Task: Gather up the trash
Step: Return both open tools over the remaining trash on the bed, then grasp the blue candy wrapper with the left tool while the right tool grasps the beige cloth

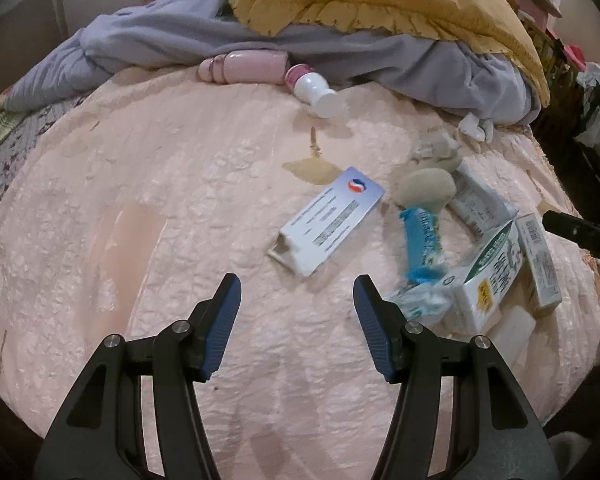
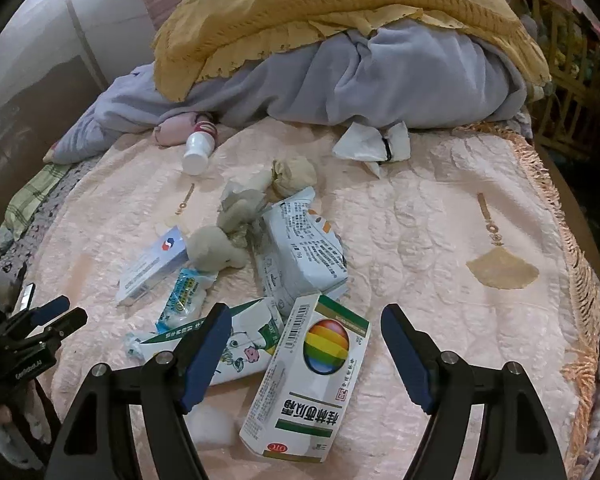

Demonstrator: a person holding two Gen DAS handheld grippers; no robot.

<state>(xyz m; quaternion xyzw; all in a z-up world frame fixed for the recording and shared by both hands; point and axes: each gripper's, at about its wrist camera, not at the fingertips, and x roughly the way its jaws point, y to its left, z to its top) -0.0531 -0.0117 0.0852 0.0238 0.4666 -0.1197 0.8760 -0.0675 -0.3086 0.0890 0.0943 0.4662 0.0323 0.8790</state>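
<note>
Trash lies in a heap on a pink quilted bedspread (image 1: 160, 208). A white and blue carton (image 1: 330, 220) lies just ahead of my open, empty left gripper (image 1: 298, 292); it also shows in the right wrist view (image 2: 152, 268). A blue wrapper (image 1: 422, 240), crumpled tissues (image 1: 428, 190) and medicine boxes (image 1: 492, 280) lie to its right. My right gripper (image 2: 306, 322) is open, with a rainbow-printed box (image 2: 312, 376) between its fingers, untouched. A torn white packet (image 2: 300, 252), a green-striped box (image 2: 240, 340) and tissues (image 2: 216, 248) lie beyond. The left gripper (image 2: 56, 312) shows at the left.
A white bottle with a pink end (image 1: 314, 90) lies at the back by a pink roll (image 1: 244, 66). Grey bedding (image 2: 380, 80) and a yellow cover (image 2: 320, 4) are piled behind. Folded white tissue (image 2: 370, 144) lies near the bedding. The fringed bed edge (image 2: 580, 280) runs down the right.
</note>
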